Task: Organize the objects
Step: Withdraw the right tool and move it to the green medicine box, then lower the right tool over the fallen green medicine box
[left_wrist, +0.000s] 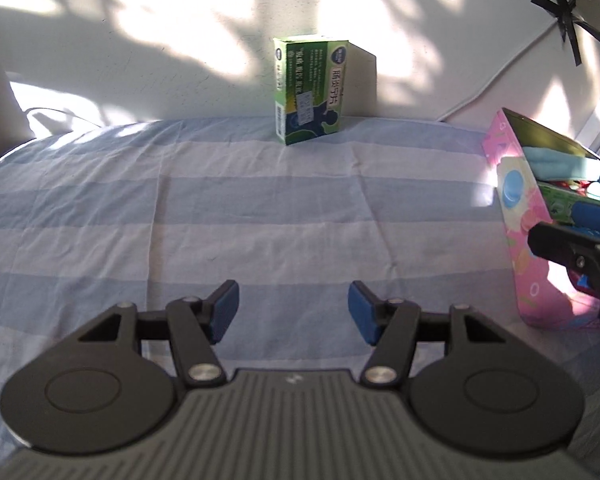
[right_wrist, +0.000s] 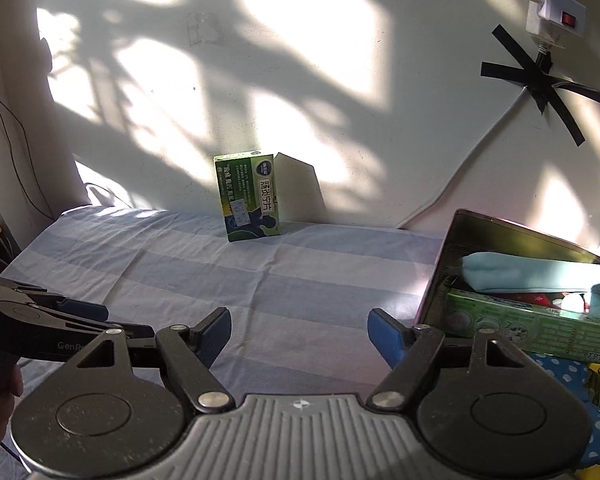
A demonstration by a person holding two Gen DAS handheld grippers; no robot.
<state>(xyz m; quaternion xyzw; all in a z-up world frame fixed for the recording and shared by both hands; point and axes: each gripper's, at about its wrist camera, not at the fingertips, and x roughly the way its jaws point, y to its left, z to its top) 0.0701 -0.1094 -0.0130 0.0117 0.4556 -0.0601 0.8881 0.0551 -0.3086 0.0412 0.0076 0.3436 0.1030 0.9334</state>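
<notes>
A green and white medicine box (left_wrist: 310, 90) stands upright at the far edge of the striped cloth, against the wall; it also shows in the right wrist view (right_wrist: 251, 196). My left gripper (left_wrist: 294, 312) is open and empty, well short of the box. My right gripper (right_wrist: 300, 338) is open and empty, beside a pink storage box (left_wrist: 516, 216). In the right wrist view the storage box (right_wrist: 440, 272) holds a light blue cloth (right_wrist: 532, 272), a green carton (right_wrist: 528, 328) and other items.
A blue and white striped cloth (left_wrist: 220, 216) covers the surface. A power strip (right_wrist: 554, 0) and a taped cable (right_wrist: 540, 80) are on the wall at right. The other gripper shows at the right edge (left_wrist: 576, 252) and at the left edge (right_wrist: 40, 316).
</notes>
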